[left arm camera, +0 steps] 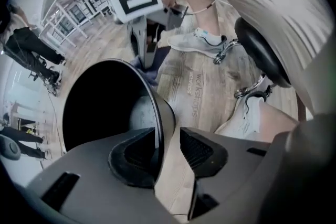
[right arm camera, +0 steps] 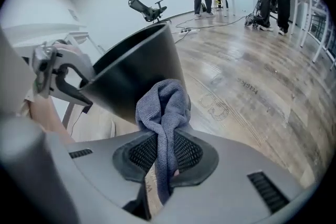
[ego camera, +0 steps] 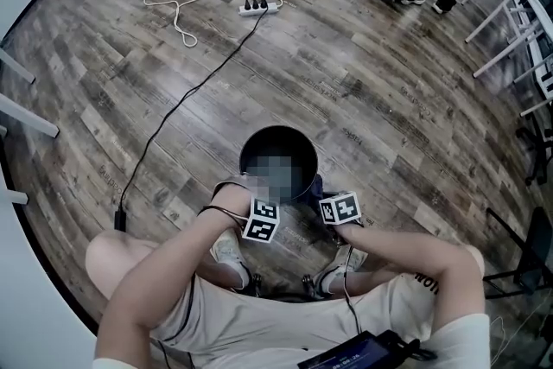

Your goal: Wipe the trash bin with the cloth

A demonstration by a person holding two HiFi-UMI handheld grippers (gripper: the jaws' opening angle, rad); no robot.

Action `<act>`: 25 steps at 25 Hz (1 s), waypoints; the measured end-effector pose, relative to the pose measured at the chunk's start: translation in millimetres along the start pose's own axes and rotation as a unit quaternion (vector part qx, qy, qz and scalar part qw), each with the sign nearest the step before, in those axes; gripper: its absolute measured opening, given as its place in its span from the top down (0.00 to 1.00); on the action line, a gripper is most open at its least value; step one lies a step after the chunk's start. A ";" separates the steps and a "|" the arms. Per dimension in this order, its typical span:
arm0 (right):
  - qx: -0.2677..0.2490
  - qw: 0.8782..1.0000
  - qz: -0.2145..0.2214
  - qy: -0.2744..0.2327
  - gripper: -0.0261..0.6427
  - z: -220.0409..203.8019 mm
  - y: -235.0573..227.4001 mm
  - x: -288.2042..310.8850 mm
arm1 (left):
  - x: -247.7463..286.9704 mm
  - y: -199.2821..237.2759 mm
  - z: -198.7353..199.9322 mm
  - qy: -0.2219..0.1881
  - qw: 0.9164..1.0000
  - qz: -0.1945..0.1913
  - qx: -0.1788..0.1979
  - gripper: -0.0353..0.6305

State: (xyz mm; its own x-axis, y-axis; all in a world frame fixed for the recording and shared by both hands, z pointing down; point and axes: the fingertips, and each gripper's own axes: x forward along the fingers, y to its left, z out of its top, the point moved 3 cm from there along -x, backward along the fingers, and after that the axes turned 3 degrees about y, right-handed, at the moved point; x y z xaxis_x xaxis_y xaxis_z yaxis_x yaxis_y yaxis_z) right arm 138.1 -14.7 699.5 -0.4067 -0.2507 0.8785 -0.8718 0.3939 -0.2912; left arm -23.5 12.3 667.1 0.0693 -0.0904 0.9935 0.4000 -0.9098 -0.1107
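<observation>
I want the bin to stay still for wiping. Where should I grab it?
Grab the bin by its thin top rim, from above, one jaw inside, one outside. Its mouth is open, its wall thin; the round body looks too wide. The left gripper straddles it so.

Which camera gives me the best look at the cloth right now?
The right gripper view: the grey-blue cloth fills the centre, pinched in the right claw, in front of the trash bin wall. The head view shows only a dark scrap beside the bin; the left gripper view shows a small patch behind the bin.
</observation>
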 end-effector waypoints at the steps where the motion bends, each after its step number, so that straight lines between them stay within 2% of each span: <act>1: -0.002 1.000 0.005 -0.001 0.86 -1.8 6.8 -8.5 | 1.8 -0.7 -3.0 0.006 1.000 0.002 0.003 0.73; 6: 0.014 0.999 0.034 -0.013 0.86 -6.9 40.2 -41.3 | 2.6 3.5 -3.9 0.007 1.000 0.025 -0.002 0.74; 8: 0.019 0.998 0.047 -0.025 0.86 -4.3 52.2 -46.2 | 2.3 5.5 -4.1 0.009 1.000 0.030 0.000 0.82; 11: 0.020 0.997 0.063 -0.032 0.86 1.0 64.0 -41.5 | 2.2 4.5 -3.0 0.015 1.000 0.026 0.003 0.84; 17: 0.028 0.999 0.040 -0.015 0.86 4.0 42.0 -15.8 | -1.9 -3.1 20.6 -0.012 1.000 0.021 0.006 0.88; 25: 0.000 1.000 0.011 -0.003 0.86 -10.7 5.9 45.4 | -2.9 1.5 29.9 -0.024 0.999 0.011 -0.035 0.89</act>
State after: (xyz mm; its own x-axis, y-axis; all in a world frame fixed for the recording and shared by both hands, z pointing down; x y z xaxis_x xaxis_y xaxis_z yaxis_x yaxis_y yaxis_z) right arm 117.4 -14.3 741.8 -0.4268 -0.2476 0.8698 -0.8631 0.3986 -0.3100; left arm 4.2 23.3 663.3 0.1215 -0.0926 0.9883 0.3340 -0.9338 -0.1286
